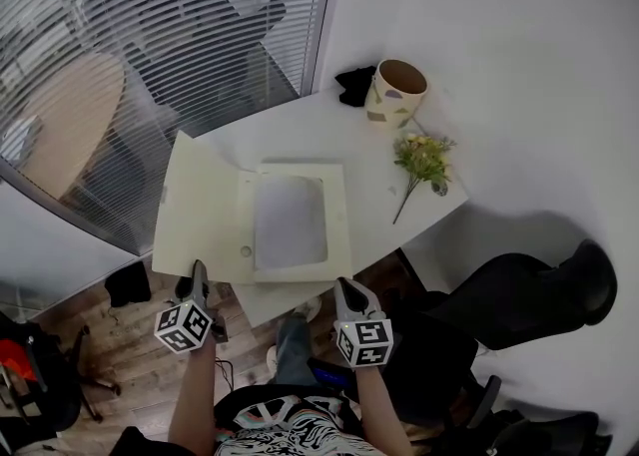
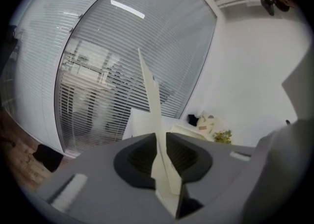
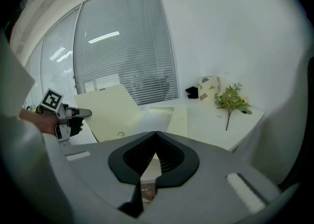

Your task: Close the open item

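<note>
An open cream folder (image 1: 300, 220) lies on the white table (image 1: 290, 130), a grey-white sheet in its framed middle part. Its big left flap (image 1: 195, 210) hangs out past the table's left edge. My left gripper (image 1: 198, 272) is at that flap's near edge; in the left gripper view the flap (image 2: 149, 100) stands edge-on between the jaws, and the left gripper (image 2: 163, 144) is shut on it. My right gripper (image 1: 345, 289) is at the folder's near right corner. In the right gripper view the right gripper (image 3: 156, 135) has its tips together, shut; the folder (image 3: 117, 108) lies ahead.
A patterned cup (image 1: 397, 90), a black object (image 1: 354, 85) and a sprig of flowers (image 1: 421, 160) sit at the table's far right. Window blinds (image 1: 150, 35) run along the left. A dark chair (image 1: 519, 289) stands to the right of the table.
</note>
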